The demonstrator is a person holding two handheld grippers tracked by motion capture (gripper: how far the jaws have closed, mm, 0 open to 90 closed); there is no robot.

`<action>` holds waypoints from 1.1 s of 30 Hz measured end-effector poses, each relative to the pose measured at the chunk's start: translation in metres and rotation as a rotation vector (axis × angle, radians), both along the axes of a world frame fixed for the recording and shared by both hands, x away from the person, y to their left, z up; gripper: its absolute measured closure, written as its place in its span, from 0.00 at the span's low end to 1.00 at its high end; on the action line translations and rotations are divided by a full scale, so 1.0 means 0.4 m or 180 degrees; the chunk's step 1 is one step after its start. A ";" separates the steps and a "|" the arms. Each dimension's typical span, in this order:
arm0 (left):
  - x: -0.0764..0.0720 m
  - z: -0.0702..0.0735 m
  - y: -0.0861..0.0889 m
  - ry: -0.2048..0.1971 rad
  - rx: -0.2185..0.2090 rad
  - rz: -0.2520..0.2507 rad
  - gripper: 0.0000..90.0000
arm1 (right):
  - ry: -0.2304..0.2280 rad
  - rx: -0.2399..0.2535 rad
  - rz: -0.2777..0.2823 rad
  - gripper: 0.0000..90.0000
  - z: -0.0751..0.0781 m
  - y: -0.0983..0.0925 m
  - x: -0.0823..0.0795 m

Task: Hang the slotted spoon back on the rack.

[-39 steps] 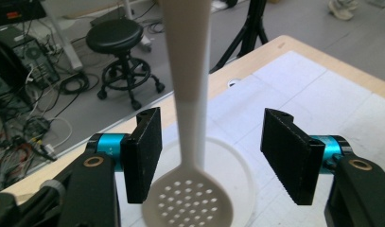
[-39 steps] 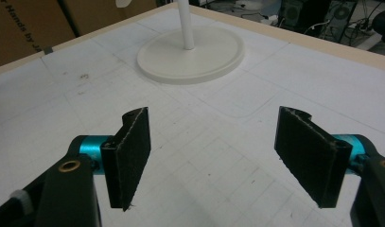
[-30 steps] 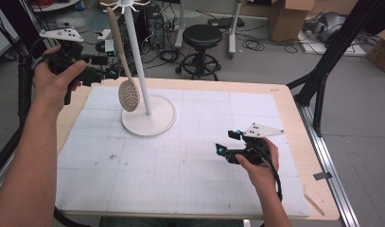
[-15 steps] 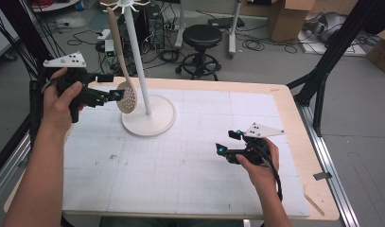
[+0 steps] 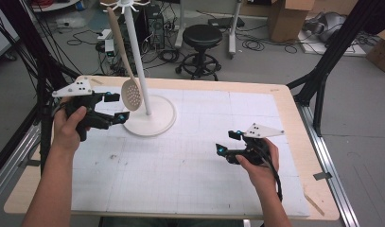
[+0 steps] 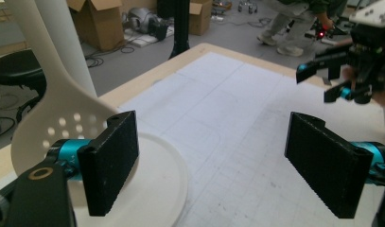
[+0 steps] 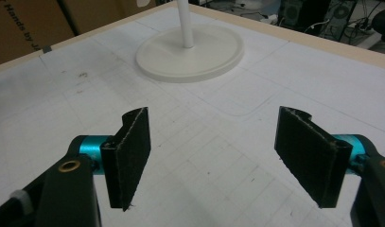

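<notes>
**Slotted spoon on its stand, not yet gripped**

Slotted spoon [image 5: 129, 90] hanging from white stand [image 5: 150, 118] at table's [image 5: 294, 118] far left. Left gripper [image 5: 113, 108] just beside the bowl, jaws wide apart — nothing held. Right gripper [image 5: 222, 143] well apart, likewise spread, empty. Hook and handle top cut off; aim only guessable — removal probably.

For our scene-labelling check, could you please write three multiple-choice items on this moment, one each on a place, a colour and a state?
1. Where is the slotted spoon?
A. Hanging from the stand
B. Flat on the mat
C. In the right gripper

2. What colour is the stand's base?
A. Black
B. White
C. Blue

3. How is the left gripper?
A. Shut on the spoon
B. Shut, empty
C. Open beside the spoon

Answers:
1 A, it dangles from the top hooks.
2 B, the round base is white.
3 C, the left gripper view shows its jaws wide apart.
</notes>
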State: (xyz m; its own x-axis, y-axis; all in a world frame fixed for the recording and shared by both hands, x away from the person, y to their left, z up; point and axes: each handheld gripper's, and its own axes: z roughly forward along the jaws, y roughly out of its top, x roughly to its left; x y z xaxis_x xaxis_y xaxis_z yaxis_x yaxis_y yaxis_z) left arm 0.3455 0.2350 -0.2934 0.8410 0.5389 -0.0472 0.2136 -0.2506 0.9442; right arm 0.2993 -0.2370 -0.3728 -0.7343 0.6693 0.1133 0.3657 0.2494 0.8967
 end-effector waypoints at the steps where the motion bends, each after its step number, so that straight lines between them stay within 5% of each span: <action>1: -0.002 -0.008 -0.001 -0.0009 0.0012 -0.0006 0.21 | 0.0006 -0.0002 -0.0005 0.30 -0.001 0.000 0.001; 13: -0.014 -0.096 -0.003 0.0012 0.0008 -0.0139 0.21 | 0.0022 -0.0017 -0.0022 0.30 -0.006 -0.005 0.006; 16: -0.016 -0.115 -0.003 0.0034 0.0056 -0.0097 0.21 | 0.0030 -0.0028 -0.0017 0.30 -0.009 -0.006 0.008; 23: -0.014 -0.161 -0.004 0.0109 -0.0069 -0.0090 0.21 | 0.0065 -0.0019 -0.0041 0.30 -0.017 -0.017 0.015; 26: -0.020 -0.160 -0.012 0.0078 0.0004 -0.0083 0.21 | 0.0058 -0.0009 -0.0060 0.30 -0.016 -0.023 0.017; 33: -0.039 -0.174 -0.014 0.0037 -0.0229 -0.0173 0.20 | 0.0068 -0.0010 -0.0102 0.30 -0.018 -0.032 0.022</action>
